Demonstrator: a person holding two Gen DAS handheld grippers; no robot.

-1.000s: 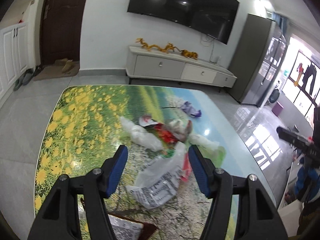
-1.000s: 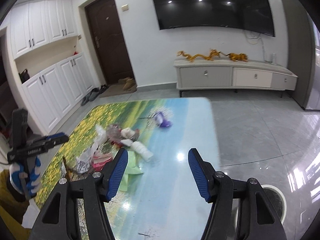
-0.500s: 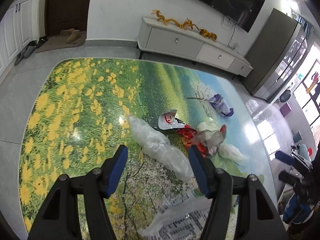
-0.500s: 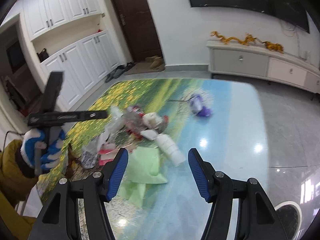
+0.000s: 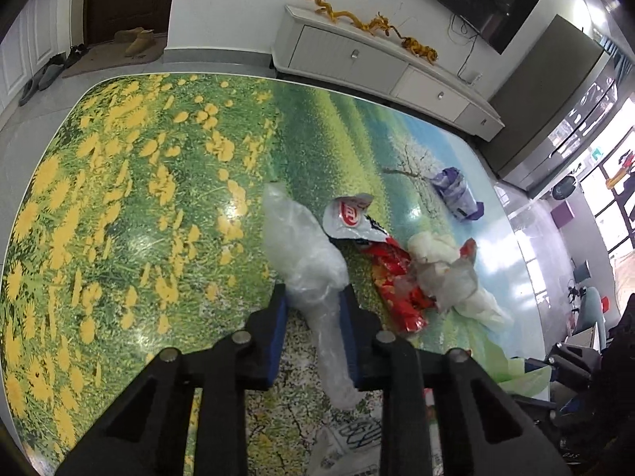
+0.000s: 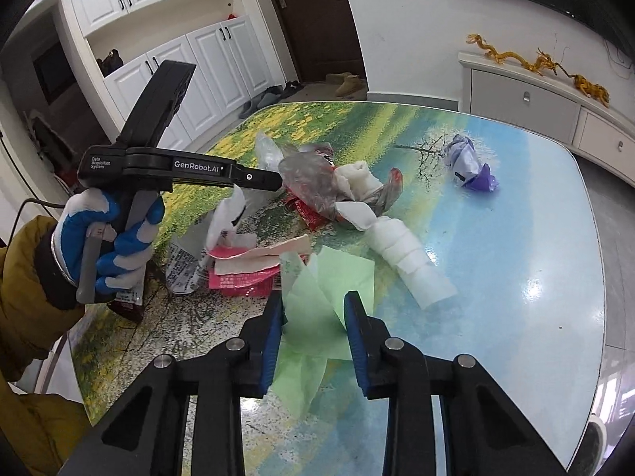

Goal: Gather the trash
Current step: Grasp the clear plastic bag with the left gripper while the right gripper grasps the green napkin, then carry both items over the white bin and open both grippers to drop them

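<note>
Trash lies on a table with a flower-meadow print (image 5: 119,182). My left gripper (image 5: 312,297) is shut on a clear plastic bag (image 5: 301,250) lying on the table. Beside it are a red snack wrapper (image 5: 393,277), a white-red wrapper (image 5: 349,214), crumpled white tissue (image 5: 432,246) and a purple wrapper (image 5: 456,194). My right gripper (image 6: 314,303) is closed around a light green paper sheet (image 6: 321,301) at the table's near side. The right wrist view also shows the left gripper (image 6: 254,176) at the pile, a white foam strip (image 6: 412,261), a pink packet (image 6: 246,273) and the purple wrapper (image 6: 468,162).
A white TV cabinet (image 5: 381,67) with a golden dragon ornament (image 5: 369,20) stands beyond the table. White cupboards (image 6: 190,59) and a dark door (image 6: 313,20) are at the left. A printed plastic bag (image 5: 357,444) lies near my left gripper.
Both grippers moved down and forward to the table and closed: the left on the clear plastic bag, the right on the green paper sheet.
</note>
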